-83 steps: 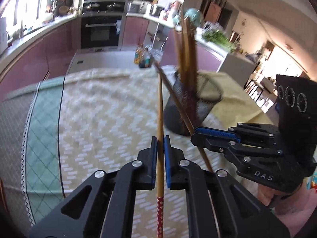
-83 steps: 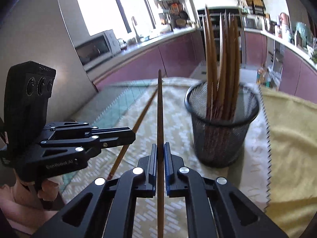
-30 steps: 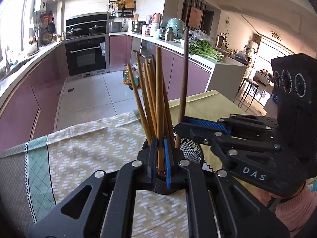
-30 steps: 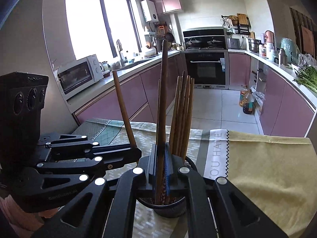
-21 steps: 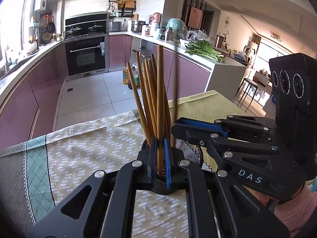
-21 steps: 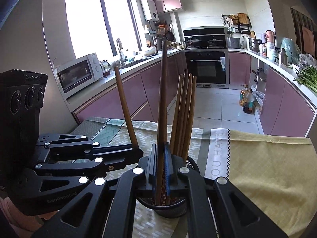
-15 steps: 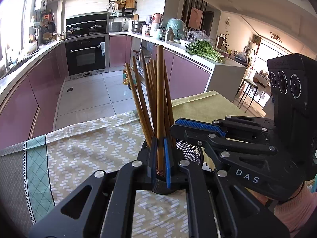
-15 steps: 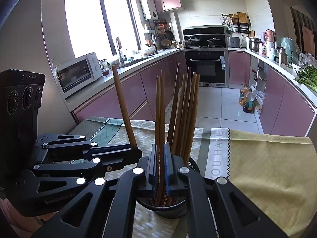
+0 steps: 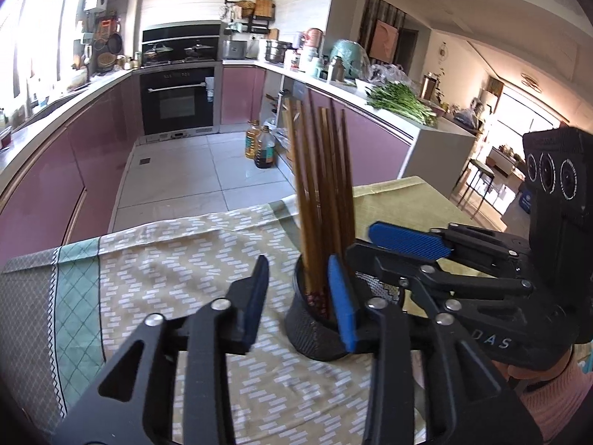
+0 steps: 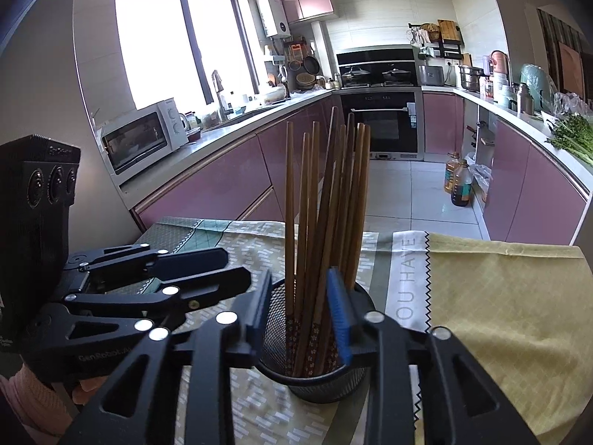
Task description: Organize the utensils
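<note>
A black mesh holder point(image 9: 315, 328) point(image 10: 322, 378) stands on the patterned tablecloth point(image 9: 178, 259) with several wooden chopsticks point(image 9: 322, 193) point(image 10: 326, 204) upright in it. My left gripper point(image 9: 298, 296) is open and empty, its jaws spread just above the holder's left rim. My right gripper point(image 10: 302, 306) is open and empty over the holder, with the chopsticks rising between its jaws. Each gripper shows in the other's view, the right one in the left wrist view point(image 9: 444, 259) and the left one in the right wrist view point(image 10: 148, 278).
A yellow cloth point(image 10: 500, 315) covers the table to the right of the holder. Beyond the table's far edge lie the kitchen floor, purple cabinets point(image 10: 207, 193) and an oven point(image 9: 178, 104). Oil bottles point(image 9: 259, 144) stand on the floor.
Both grippers held one chopstick each above the holder; both have opened and the chopsticks now stand in the holder with the rest.
</note>
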